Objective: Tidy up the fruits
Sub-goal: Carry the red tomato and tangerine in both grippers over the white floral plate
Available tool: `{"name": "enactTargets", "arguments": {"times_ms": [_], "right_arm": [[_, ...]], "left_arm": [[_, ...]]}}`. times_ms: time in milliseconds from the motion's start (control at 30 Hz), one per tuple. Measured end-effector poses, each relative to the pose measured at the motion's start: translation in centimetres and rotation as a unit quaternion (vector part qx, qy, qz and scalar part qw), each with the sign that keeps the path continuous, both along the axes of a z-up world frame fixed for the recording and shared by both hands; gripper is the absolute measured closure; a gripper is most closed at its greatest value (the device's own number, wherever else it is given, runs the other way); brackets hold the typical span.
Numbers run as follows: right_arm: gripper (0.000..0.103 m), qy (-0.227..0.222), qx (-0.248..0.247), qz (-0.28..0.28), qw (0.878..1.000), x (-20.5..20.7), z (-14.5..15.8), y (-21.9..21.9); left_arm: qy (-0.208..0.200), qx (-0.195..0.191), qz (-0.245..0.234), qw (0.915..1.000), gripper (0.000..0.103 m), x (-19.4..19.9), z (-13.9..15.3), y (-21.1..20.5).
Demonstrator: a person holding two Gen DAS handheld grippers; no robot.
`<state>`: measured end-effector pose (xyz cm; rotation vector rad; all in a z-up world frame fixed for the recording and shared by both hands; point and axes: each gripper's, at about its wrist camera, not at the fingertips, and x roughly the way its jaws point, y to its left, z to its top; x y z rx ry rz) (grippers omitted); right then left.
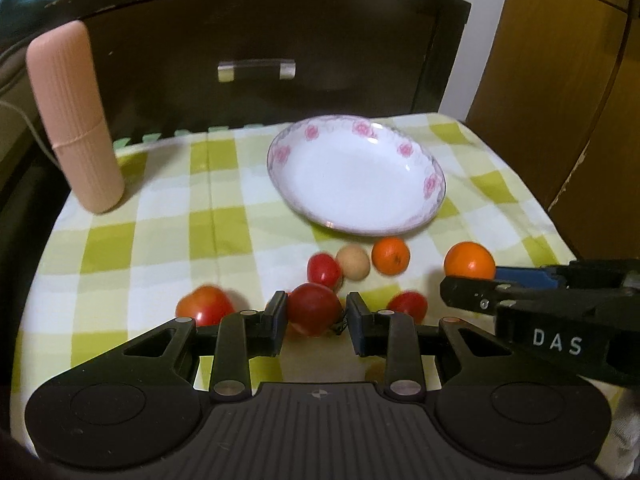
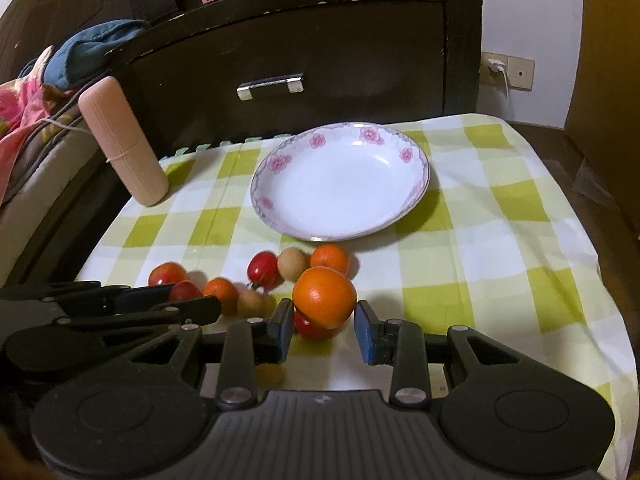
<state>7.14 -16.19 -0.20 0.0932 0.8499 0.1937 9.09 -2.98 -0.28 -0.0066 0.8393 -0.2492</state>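
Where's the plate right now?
The plate sits empty at the cloth's far middle in both views, just beyond the fruit cluster, nearest an orange, right of the pink case.

Dim warm light, motion blur, fisheye warping

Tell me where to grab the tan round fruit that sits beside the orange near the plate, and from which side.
Take the tan round fruit across its widest middle, coming down from above. A red tomato touches it on the left and an orange on the right, so set the fingers front and back, toward the plate and toward you, probably the only free sides.
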Motion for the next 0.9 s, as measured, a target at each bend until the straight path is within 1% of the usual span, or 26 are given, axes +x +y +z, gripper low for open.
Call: {"name": "enactTargets", "arguments": {"times_ms": [400, 500, 633, 733, 900], "right_arm": [[0.071, -0.011, 0.014, -0.003, 1.0, 3.9, 0.5, -0.3], [0.071, -0.014, 0.013, -0.007, 1.0, 4.9, 0.5, -0.4], [0.071, -0.017, 0.01, -0.01, 1.0, 6.3, 0.6, -0.7], [0.071, -0.016, 0.008, -0.013, 1.0, 7.2, 0.4, -0.9], [0.071, -0.007, 0.012, -0.018, 1.0, 8.8, -0.4, -1.5]], "left_arm": [[-0.019, -0.005, -0.004, 0.9998, 0.064, 4.3, 1.0, -1.0], [-0.019, -0.011, -0.001, 0.9998, 0.064, 5.2, 1.2, -1.0], [-0.023, -0.007, -0.005, 0.9997, 0.065, 6.5, 1.3, -1.5], [-0.029, 0.003, -0.01, 0.9995, 0.066, 7.2, 1.2, -2.1], [-0.018, 0.002, -0.009, 0.9998, 0.066, 8.6, 0.3, -2.3]]}}
